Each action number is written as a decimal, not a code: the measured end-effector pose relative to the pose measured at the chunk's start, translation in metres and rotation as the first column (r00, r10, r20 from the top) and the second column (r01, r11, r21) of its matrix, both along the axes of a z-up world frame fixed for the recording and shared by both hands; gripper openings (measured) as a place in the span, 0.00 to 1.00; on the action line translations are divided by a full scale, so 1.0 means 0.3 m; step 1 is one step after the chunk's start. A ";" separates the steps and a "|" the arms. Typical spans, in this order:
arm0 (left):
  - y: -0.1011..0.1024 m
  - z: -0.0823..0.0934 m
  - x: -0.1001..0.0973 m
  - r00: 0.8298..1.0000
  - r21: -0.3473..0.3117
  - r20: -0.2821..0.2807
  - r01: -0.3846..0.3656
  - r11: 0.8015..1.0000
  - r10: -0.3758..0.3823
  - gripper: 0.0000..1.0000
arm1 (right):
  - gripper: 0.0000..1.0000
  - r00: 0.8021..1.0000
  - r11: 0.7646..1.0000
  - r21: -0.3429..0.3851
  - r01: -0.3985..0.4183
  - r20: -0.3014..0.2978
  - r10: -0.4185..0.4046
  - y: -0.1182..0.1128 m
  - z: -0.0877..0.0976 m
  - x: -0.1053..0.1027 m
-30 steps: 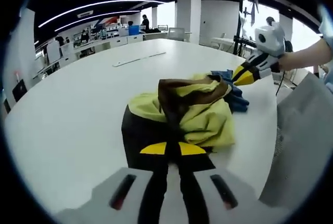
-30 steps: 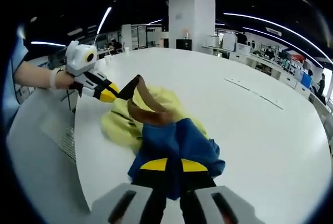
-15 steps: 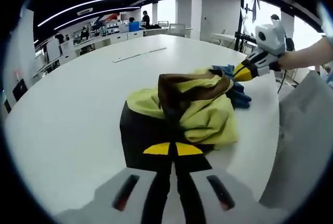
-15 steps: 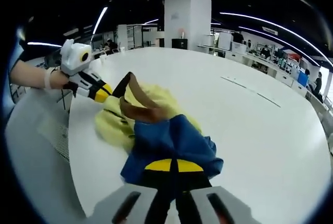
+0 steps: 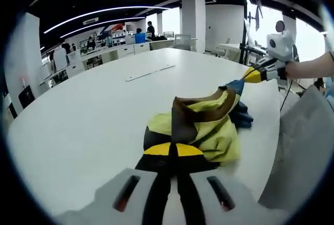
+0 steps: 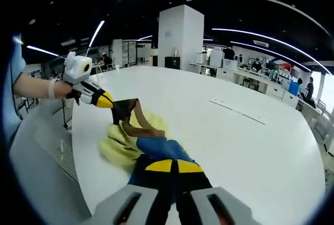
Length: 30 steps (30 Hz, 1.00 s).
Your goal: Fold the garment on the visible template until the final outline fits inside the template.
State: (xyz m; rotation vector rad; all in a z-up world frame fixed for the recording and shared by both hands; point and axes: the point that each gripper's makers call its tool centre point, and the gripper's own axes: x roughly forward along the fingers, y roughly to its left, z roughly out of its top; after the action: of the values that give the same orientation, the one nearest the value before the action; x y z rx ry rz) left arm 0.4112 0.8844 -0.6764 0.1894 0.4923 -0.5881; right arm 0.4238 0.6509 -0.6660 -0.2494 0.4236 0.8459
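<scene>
Wide white table (image 5: 78, 110), nearly bare. On it near the edge, garment (image 5: 206, 123), a yellow, brown, black and blue heap, now lifted and drawn longer between the two ends than a second ago. Left gripper (image 5: 170, 154) pinching black cloth; right gripper (image 6: 171, 171) clamped on the blue end. Unfolding first, apparently; folding not begun, no template visible.

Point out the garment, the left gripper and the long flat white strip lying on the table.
garment (image 5: 211, 126): left gripper view, yellow fabric panel.
left gripper (image 6: 116, 106): right gripper view, jaw tips pinching dark cloth.
white strip (image 5: 151, 72): left gripper view, middle of its length.
</scene>
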 end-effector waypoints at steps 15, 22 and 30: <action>-0.025 0.357 0.057 0.983 -0.055 0.181 0.014 0.998 -0.004 0.00 | 0.00 0.976 0.983 0.158 0.089 0.182 -0.118 -0.101 0.374 0.035; -0.032 0.526 0.063 0.964 -0.110 0.267 0.022 0.994 0.008 0.00 | 0.00 0.952 0.970 0.231 0.076 0.274 -0.140 -0.101 0.571 0.021; -0.020 0.723 0.057 0.925 -0.136 0.381 0.039 0.990 0.016 0.00 | 0.00 0.919 0.951 0.306 0.035 0.364 -0.151 -0.075 0.768 0.006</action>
State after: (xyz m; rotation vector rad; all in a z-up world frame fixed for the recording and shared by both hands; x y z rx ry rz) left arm 0.4284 0.8783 -0.4594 0.1671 0.0706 -0.5784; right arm 0.4257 0.6285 -0.4357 -0.1113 -0.0614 0.7328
